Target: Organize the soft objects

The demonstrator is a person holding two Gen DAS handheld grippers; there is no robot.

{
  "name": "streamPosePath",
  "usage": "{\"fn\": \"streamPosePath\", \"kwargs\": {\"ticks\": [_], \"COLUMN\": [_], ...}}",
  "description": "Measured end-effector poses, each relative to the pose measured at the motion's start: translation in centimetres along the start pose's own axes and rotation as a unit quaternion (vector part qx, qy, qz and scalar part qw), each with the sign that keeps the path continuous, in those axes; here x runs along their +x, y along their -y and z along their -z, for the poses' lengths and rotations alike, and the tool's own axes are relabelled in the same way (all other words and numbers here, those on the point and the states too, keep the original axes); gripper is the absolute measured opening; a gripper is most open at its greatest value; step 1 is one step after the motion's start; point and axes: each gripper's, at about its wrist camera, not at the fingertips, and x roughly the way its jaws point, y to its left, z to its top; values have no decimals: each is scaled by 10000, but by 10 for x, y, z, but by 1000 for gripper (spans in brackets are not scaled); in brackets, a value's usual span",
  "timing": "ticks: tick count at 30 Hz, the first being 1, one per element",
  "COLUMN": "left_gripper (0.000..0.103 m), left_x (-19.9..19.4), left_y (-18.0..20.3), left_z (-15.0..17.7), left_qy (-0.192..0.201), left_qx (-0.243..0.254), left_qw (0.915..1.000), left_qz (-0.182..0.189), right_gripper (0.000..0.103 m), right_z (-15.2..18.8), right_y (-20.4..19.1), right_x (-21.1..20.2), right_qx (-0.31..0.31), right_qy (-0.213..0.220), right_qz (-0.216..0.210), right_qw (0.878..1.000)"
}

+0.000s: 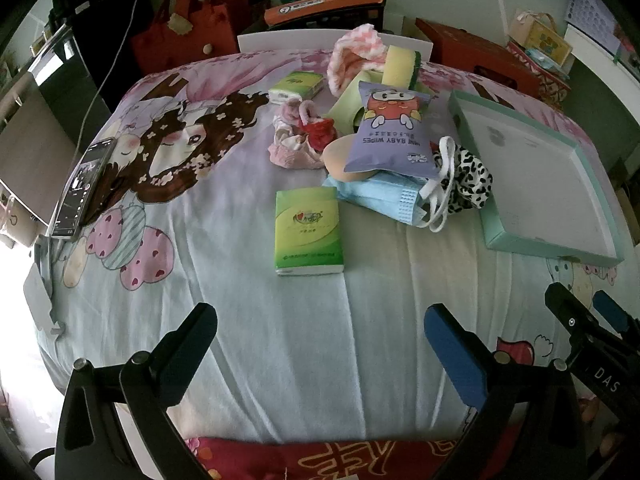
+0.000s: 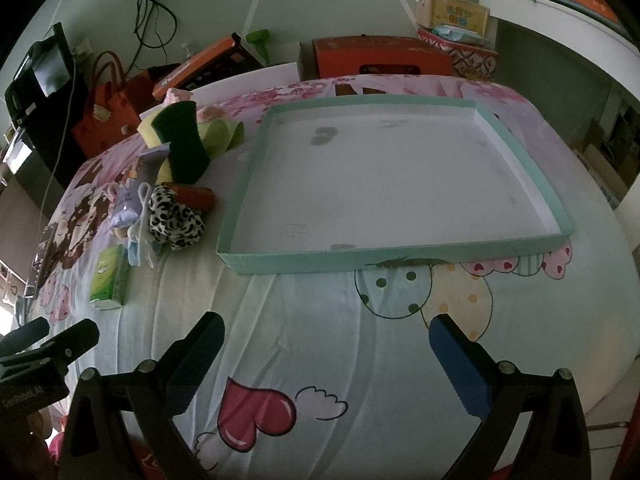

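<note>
Ahead of my wide-open, empty left gripper (image 1: 320,344) lies a light, squashy tissue pack (image 1: 308,232), best pinched across its narrow sides.

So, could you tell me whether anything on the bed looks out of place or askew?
The soft items sit in a loose heap: the baby wipes pack leans tilted on the blue face mask, and the sponge stands propped on end. The teal tray holds nothing yet. Nothing looks damaged.
</note>
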Motion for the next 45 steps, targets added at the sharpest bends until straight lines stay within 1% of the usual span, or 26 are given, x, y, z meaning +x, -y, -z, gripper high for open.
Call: {"fn": "streamPosePath", "kwargs": {"ticks": [35, 42, 45], "left_gripper": [103, 103, 103], "left_x": [2, 5, 2], "left_y": [-6, -5, -9], "left_z": [5, 2, 1], "left_qy": [-25, -119, -80], "left_qx": [-28, -69, -190], "left_qw": [10000, 9999, 9996], "left_qz": [21, 101, 175], "right_gripper": [103, 103, 103], "right_z": [2, 1, 1], "right_y": [-1, -1, -2], "right_x": [2, 3, -2], "right_qx": [38, 55, 30], "right_qy": [-63, -101, -24], "right_qz": [6, 0, -33], "right_qw": [10000, 9999, 10000]}}
